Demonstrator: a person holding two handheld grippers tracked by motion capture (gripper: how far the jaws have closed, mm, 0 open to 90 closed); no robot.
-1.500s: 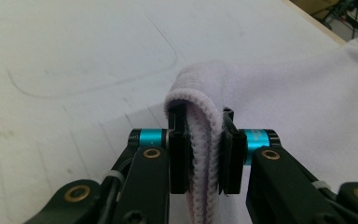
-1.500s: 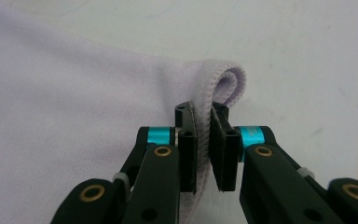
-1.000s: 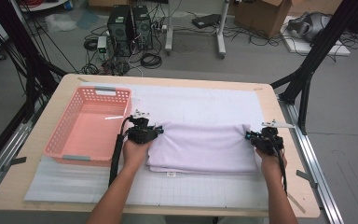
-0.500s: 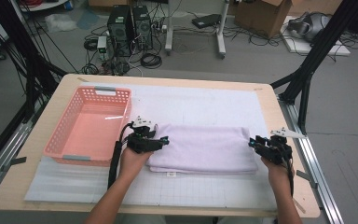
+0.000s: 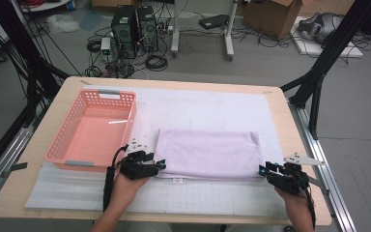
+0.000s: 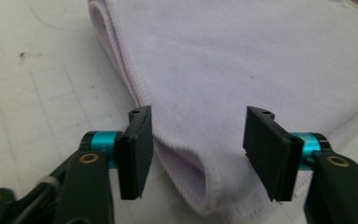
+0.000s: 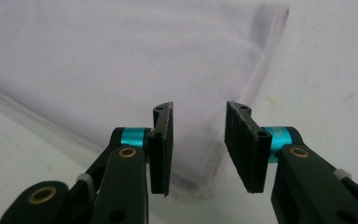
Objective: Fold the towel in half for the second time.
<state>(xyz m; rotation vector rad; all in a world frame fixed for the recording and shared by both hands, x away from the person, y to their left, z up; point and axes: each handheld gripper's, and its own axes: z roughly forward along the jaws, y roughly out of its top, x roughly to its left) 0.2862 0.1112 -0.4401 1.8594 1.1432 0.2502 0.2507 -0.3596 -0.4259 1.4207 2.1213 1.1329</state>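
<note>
While the high view looked down on the desk (image 5: 38,193), the folded lilac towel (image 5: 207,153) lay at centre, folded narrower than a second before, so that fold looked finished. The left gripper (image 5: 160,165) sat at its 8 o'clock corner, the right gripper (image 5: 263,170) at 4 o'clock. A pink basket (image 5: 125,126) stood at 9 o'clock, computers and cables on the floor at 12.

Left gripper view: jaws just opened, apart, straddling the towel's corner (image 6: 200,172) unpressed.

Right gripper view: jaws likewise parted, the towel's edge (image 7: 200,154) loose between them.

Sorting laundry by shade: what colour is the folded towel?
Pale lilac; the towel shows best in the left gripper view.
</note>
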